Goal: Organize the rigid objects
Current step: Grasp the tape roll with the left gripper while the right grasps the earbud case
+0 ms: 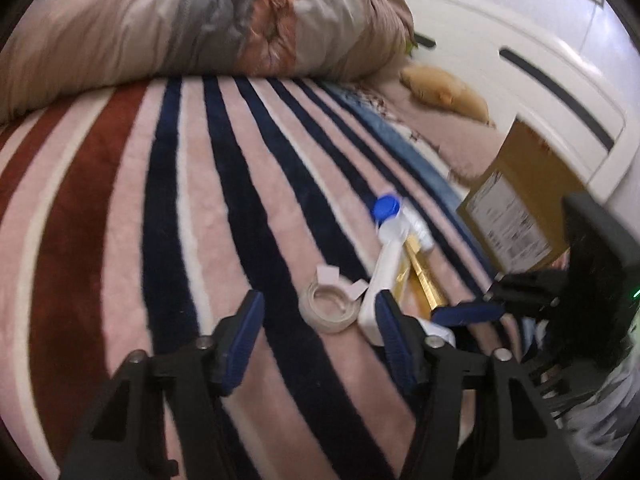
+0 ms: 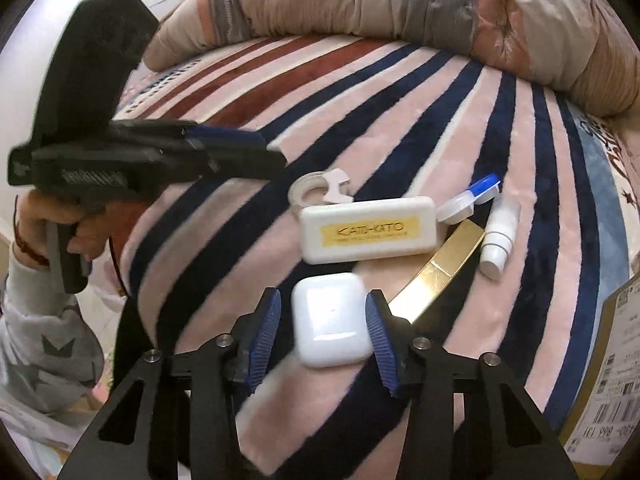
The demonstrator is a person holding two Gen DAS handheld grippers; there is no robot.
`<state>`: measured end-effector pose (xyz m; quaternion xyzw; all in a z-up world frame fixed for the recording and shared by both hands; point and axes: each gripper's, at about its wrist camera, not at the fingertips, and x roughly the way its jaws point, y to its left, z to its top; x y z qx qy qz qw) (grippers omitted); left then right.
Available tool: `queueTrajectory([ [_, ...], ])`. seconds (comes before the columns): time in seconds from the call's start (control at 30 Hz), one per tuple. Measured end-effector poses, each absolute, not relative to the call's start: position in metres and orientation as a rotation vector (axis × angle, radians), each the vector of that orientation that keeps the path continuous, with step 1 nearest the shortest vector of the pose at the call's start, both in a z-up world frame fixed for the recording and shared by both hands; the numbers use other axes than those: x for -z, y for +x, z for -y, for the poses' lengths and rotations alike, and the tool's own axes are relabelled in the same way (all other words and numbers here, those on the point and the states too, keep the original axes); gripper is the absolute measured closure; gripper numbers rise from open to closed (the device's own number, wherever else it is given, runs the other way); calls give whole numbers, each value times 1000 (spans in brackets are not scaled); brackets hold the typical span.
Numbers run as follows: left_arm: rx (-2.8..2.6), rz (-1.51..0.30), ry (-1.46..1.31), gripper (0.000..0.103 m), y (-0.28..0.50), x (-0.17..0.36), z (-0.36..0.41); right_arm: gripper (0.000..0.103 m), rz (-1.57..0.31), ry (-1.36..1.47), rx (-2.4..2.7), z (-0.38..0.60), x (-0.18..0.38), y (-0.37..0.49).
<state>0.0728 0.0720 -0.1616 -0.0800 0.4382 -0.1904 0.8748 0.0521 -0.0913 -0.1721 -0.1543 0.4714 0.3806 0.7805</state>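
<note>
A white earbud case (image 2: 330, 320) lies on the striped blanket between the fingers of my right gripper (image 2: 322, 330), which is open around it. Beyond it lie a white box with a yellow label (image 2: 368, 235), a gold bar (image 2: 436, 272), a small white bottle (image 2: 500, 236), a blue-and-white lens case (image 2: 470, 198) and a tape roll (image 2: 310, 190). My left gripper (image 1: 320, 340) is open and empty just short of the tape roll (image 1: 328, 308); the white box (image 1: 380, 280) sits by its right finger. The left gripper also shows in the right wrist view (image 2: 236, 148), and the right gripper in the left wrist view (image 1: 468, 314).
A rolled beige quilt (image 2: 400, 4) lies along the far side of the striped blanket (image 1: 120, 220). A cardboard box with shipping labels (image 1: 516, 208) stands at the bed's right edge, also in the right wrist view (image 2: 612, 360). A white headboard (image 1: 520, 60) is behind it.
</note>
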Motion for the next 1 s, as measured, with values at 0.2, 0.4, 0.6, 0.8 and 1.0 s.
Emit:
queueTrajectory([
  [0.2, 426, -936, -57, 58, 85, 180, -50, 63, -1052, -357, -813, 90, 179, 56],
  [0.4, 442, -918, 9, 61, 85, 182, -44, 63, -1053, -326, -821, 96, 179, 55],
  [0.6, 421, -902, 20, 59, 88, 184, -41, 62, -1033, -322, -806, 95, 183, 53],
  [0.8, 421, -902, 47, 53, 90, 184, -41, 62, -1049, -307, -802, 98, 187, 50],
  [1.0, 407, -902, 48, 65, 94, 186, -38, 63, -1013, -329, -787, 97, 185, 44],
])
